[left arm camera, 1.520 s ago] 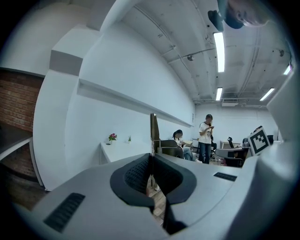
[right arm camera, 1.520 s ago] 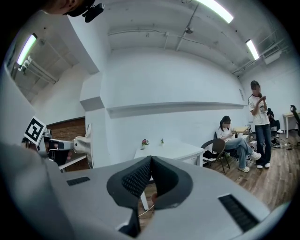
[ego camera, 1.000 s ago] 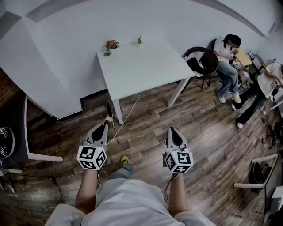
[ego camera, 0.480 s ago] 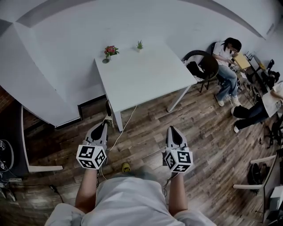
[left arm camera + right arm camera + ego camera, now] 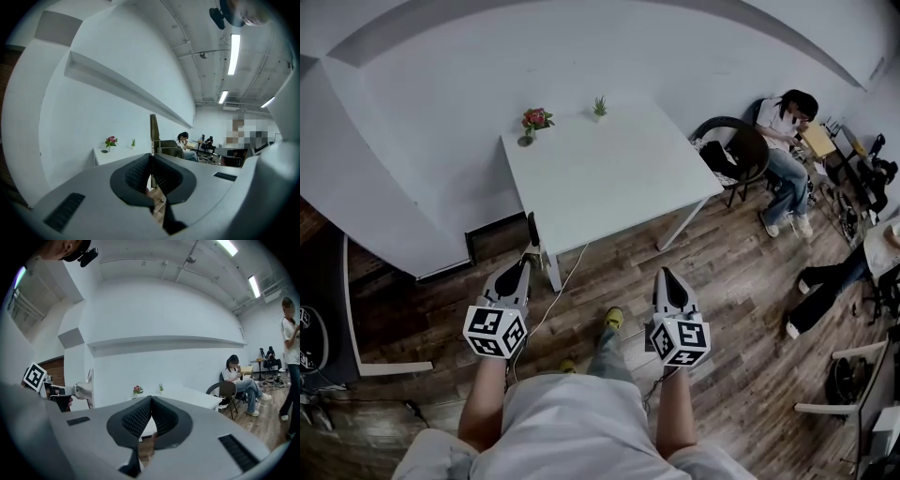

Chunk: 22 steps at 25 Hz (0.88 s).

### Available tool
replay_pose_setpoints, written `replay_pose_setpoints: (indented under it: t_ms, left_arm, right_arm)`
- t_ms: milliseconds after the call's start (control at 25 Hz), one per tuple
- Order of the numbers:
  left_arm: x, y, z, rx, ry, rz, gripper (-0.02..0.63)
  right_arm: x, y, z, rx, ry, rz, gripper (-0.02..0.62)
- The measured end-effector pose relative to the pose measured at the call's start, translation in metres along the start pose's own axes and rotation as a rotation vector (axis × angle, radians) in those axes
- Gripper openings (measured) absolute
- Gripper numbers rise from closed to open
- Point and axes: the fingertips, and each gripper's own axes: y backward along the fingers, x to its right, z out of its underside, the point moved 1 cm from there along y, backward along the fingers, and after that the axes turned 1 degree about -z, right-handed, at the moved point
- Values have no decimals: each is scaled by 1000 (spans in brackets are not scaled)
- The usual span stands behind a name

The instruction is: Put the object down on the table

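My left gripper [image 5: 528, 257] is shut on a thin flat dark object [image 5: 532, 229] that sticks up past its tips toward the table's near left leg. In the left gripper view the object [image 5: 153, 133] rises as a narrow strip from the shut left gripper [image 5: 151, 157]. The right gripper view shows that object [image 5: 88, 389] edge-on at far left. My right gripper [image 5: 664, 276] is shut with nothing in it, its pads meeting at the right gripper [image 5: 151, 400]. Both hang over the wood floor, short of the white table [image 5: 609, 173].
At the table's far edge stand a pink flower pot [image 5: 535, 120] and a small green plant [image 5: 599, 107]. A cable [image 5: 565, 258] runs across the floor under the table. A dark chair [image 5: 736, 145] and a seated person [image 5: 787, 131] are to the right.
The person has stepped forward; a yellow shoe now shows ahead between the grippers. The table sits slightly nearer. Both grippers keep their pose and the left keeps its hold.
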Motion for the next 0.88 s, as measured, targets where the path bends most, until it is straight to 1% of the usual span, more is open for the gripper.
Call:
replay_pose_setpoints:
  t_ms: [200,560,720,880]
  left_arm:
    - [-6,-43,-3,-18,-8,-9,20]
    - [-5,-135,-10,-54,-33,-44,20]
    - [-6,-174,-13,-67,-33,-75,20]
    - [-4,-216,-15,-88,-50,-105,20]
  right_arm:
    - [21,-40,1,-13,-14,-13,8]
    - [81,-120,-14,-31,-26,-39,8]
    - [105,-159,-21,-42,-27,-68,8]
    - [128,-198,-30,-49,-16,-108,8]
